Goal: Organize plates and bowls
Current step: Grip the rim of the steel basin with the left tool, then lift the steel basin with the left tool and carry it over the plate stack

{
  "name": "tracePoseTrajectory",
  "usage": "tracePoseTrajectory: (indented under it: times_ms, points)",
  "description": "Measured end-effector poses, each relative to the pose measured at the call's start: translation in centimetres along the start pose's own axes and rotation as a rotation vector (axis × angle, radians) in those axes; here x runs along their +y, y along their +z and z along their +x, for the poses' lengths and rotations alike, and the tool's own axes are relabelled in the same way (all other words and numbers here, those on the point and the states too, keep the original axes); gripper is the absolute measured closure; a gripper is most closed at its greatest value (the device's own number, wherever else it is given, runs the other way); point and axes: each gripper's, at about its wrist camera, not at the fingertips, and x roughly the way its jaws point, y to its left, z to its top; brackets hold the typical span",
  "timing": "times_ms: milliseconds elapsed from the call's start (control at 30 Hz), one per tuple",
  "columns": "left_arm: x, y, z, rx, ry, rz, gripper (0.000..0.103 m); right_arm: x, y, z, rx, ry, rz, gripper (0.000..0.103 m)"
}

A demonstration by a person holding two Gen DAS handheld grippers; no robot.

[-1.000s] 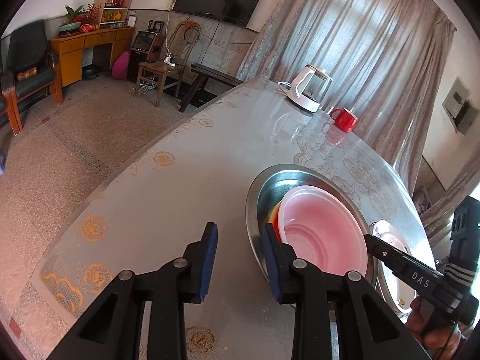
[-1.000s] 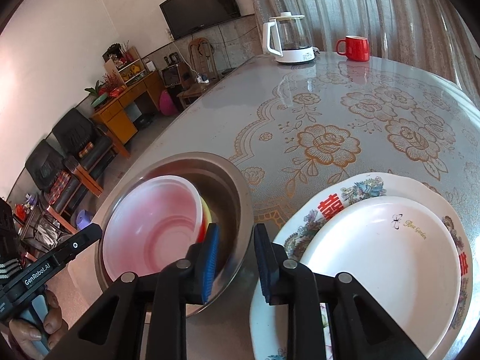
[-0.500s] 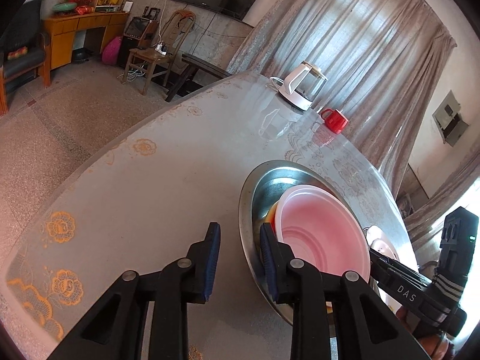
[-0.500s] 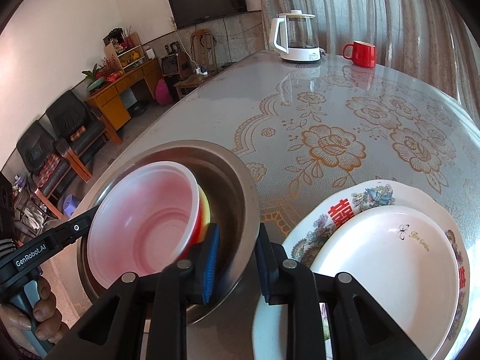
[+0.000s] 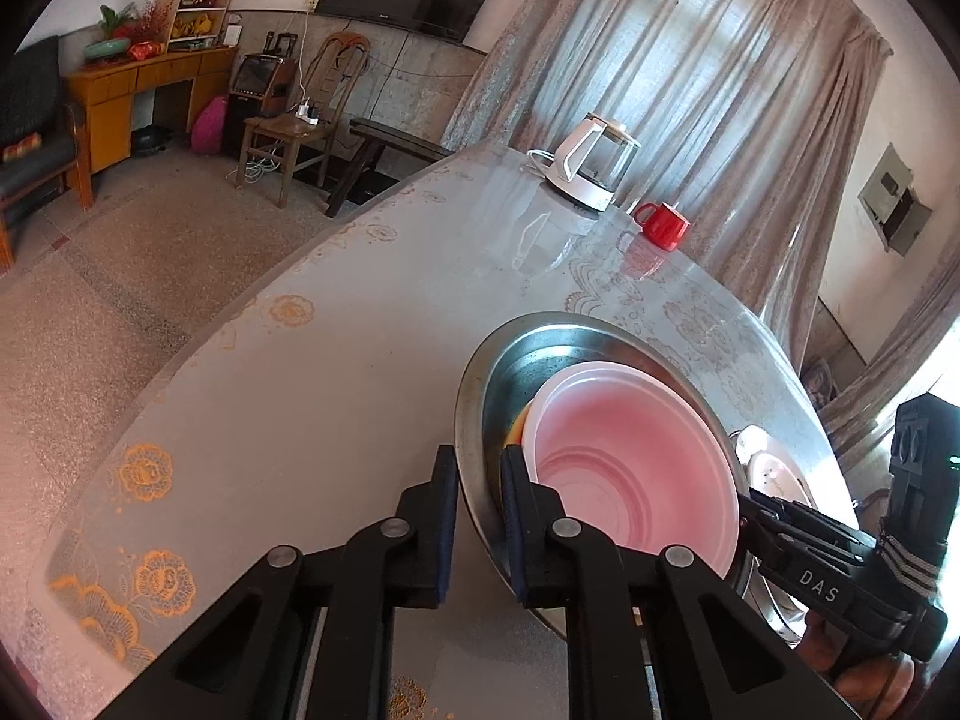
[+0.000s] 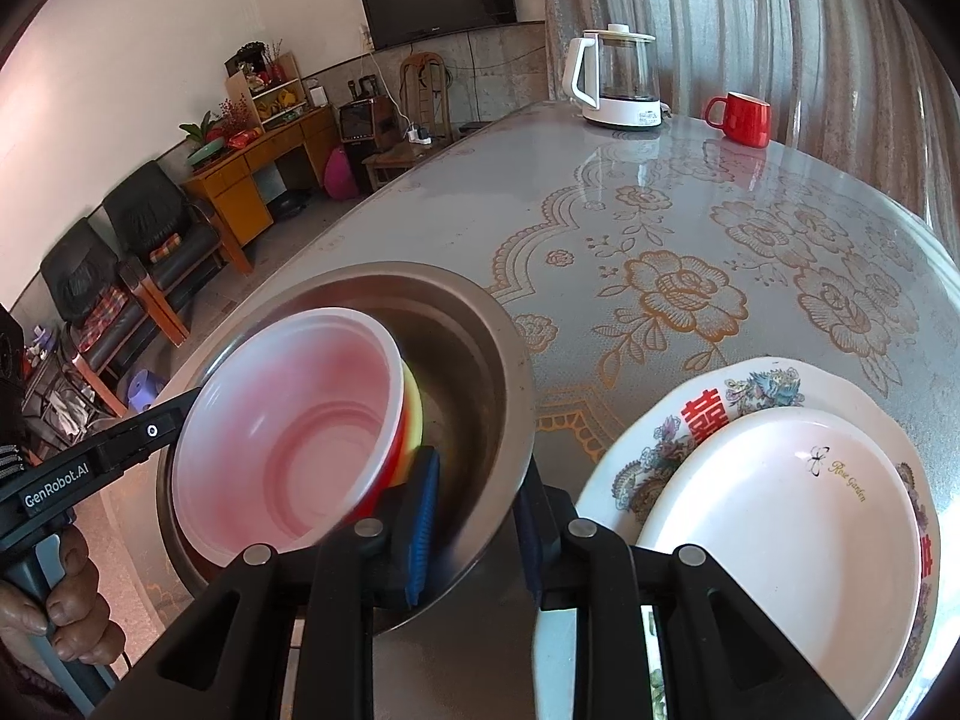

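A big steel bowl (image 5: pixel 510 360) (image 6: pixel 480 348) holds a pink plastic bowl (image 5: pixel 630 468) (image 6: pixel 288 420) nested in a red and yellow one (image 6: pixel 411 414). My left gripper (image 5: pixel 477 480) is shut on the steel bowl's near rim, one finger inside and one outside. My right gripper (image 6: pixel 477 492) is shut on the opposite rim the same way. The bowl looks tilted and lifted off the table. A white plate (image 6: pixel 780 516) lies stacked on a floral plate (image 6: pixel 750 384) to the right of the steel bowl.
A white kettle (image 6: pixel 618 78) and a red mug (image 6: pixel 741 117) stand at the far end of the patterned table (image 6: pixel 660 228). The table's left edge (image 5: pixel 198 348) drops to the floor. Chairs and a wooden desk stand beyond.
Both grippers closed onto the steel bowl's rim from opposite sides. The bowl with the nested bowls has tipped and risen a little.
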Motion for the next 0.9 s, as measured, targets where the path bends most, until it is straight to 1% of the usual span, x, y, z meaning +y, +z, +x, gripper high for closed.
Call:
tracePoseTrajectory:
  times_ms: [67,100,167,233,267,333,433,533,700,767,900]
  points:
    - [0.8,0.1,-0.1,0.008,-0.047,-0.033,0.089,-0.1,-0.3,-0.3,-0.004,0.017,0.013,0.080]
    - [0.9,0.1,0.0,0.012,-0.052,-0.040,0.089,-0.3,-0.5,-0.2,0.002,0.026,0.020,0.080]
    - [0.6,0.2,0.1,0.005,-0.024,-0.019,0.089,-0.6,-0.5,0.1,0.006,0.044,0.039,0.079]
    - [0.2,0.4,0.3,-0.006,0.010,0.002,0.088,-0.3,-0.3,0.4,0.012,0.031,0.034,0.079]
    - [0.2,0.5,0.4,-0.007,0.012,-0.002,0.088,-0.1,-0.3,0.6,0.009,0.018,0.024,0.078]
    - [0.5,0.5,0.5,0.000,-0.005,-0.020,0.089,0.2,-0.4,0.6,0.003,0.005,0.014,0.078]
    - [0.5,-0.1,0.1,-0.007,-0.023,-0.010,0.090,-0.1,-0.5,0.5,0.004,0.019,0.032,0.079]
    - [0.8,-0.5,-0.4,0.000,-0.045,-0.036,0.090,-0.4,-0.6,0.3,0.004,0.034,0.055,0.080]
    - [0.7,-0.9,-1.1,0.000,-0.045,-0.044,0.090,-0.1,-1.0,0.0,0.012,0.039,0.053,0.081]
    - [0.5,-0.9,-1.4,-0.005,-0.056,-0.049,0.090,-0.2,-1.2,-0.2,0.017,0.048,0.061,0.080]
    - [0.4,-1.3,-1.8,-0.006,-0.058,-0.047,0.090,-0.3,-1.5,-0.8,0.009,0.062,0.076,0.080]
